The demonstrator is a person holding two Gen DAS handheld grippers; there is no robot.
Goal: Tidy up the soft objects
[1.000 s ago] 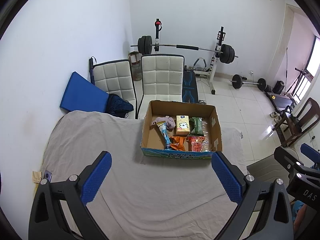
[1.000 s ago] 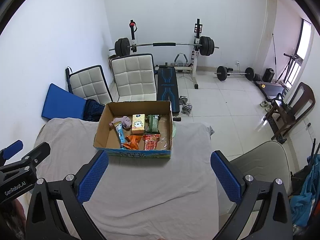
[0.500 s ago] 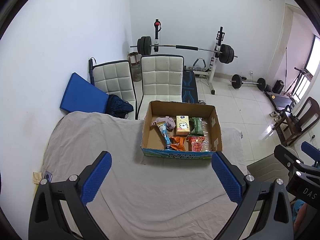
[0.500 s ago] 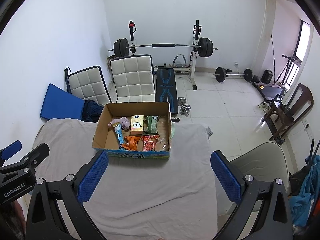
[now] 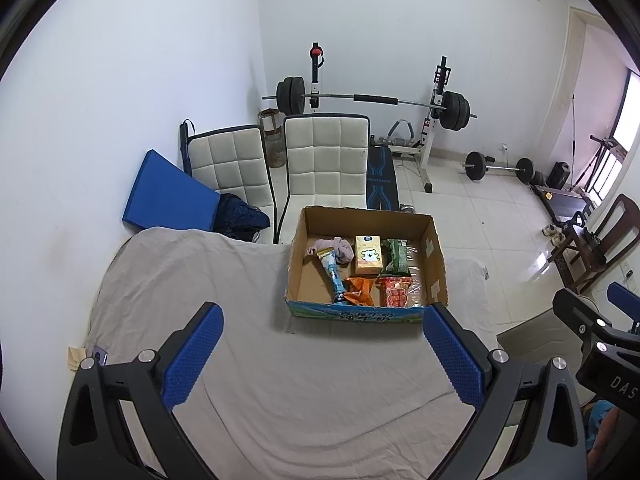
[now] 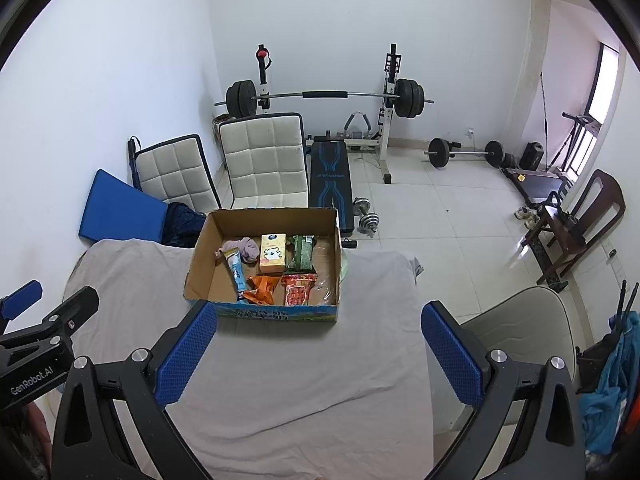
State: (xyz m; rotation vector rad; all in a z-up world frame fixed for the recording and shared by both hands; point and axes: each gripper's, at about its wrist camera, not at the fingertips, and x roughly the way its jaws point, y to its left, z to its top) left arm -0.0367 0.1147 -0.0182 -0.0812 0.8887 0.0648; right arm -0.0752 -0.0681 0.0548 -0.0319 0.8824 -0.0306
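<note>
A grey-sheeted counter (image 5: 260, 360) fills a white room with a barbell rack (image 6: 324, 96); the open cardboard box (image 5: 434, 256) of soft packets sits mid-counter, beyond both released, empty claws (image 5: 320, 360) (image 6: 318, 354).

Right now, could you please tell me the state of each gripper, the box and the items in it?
left gripper: open, empty, above the cloth
right gripper: open, empty, above the cloth
cardboard box: open-topped, upright on the cloth
yellow carton: lying in the box
pink sock: bunched up, in the box
blue tube: lying flat, in the box
</note>
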